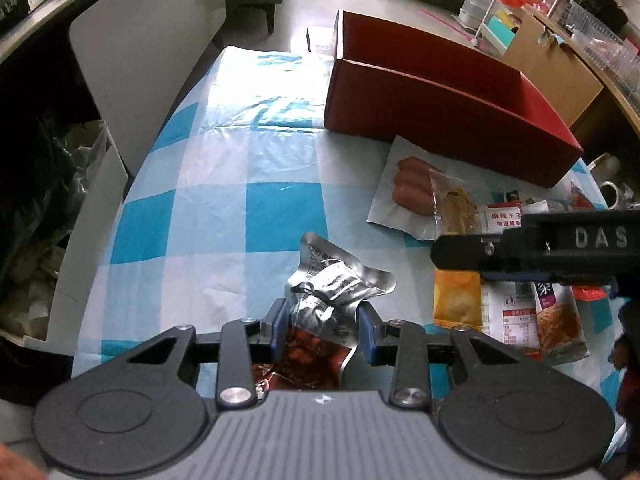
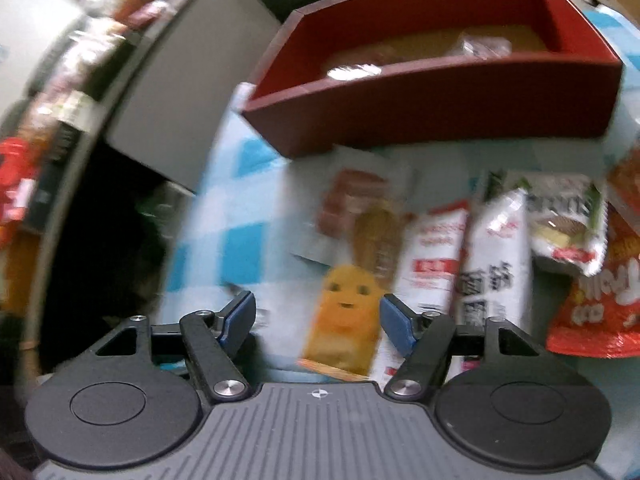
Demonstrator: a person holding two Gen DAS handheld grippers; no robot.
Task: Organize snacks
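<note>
My left gripper is shut on a crumpled silver and red foil snack packet, low over the checked tablecloth. A red cardboard box stands at the far side, with a sausage pack lying just in front of it. In the blurred right wrist view, my right gripper is open above a yellow packet with a face, which lies between the pads without touching them. The red box holds a few packets. The right gripper's black body crosses the left wrist view on the right.
Several more snacks lie right of the yellow packet: white packets, a biscuit pack and a red-orange bag. A white chair back stands off the table's left edge. A brown carton sits behind the box.
</note>
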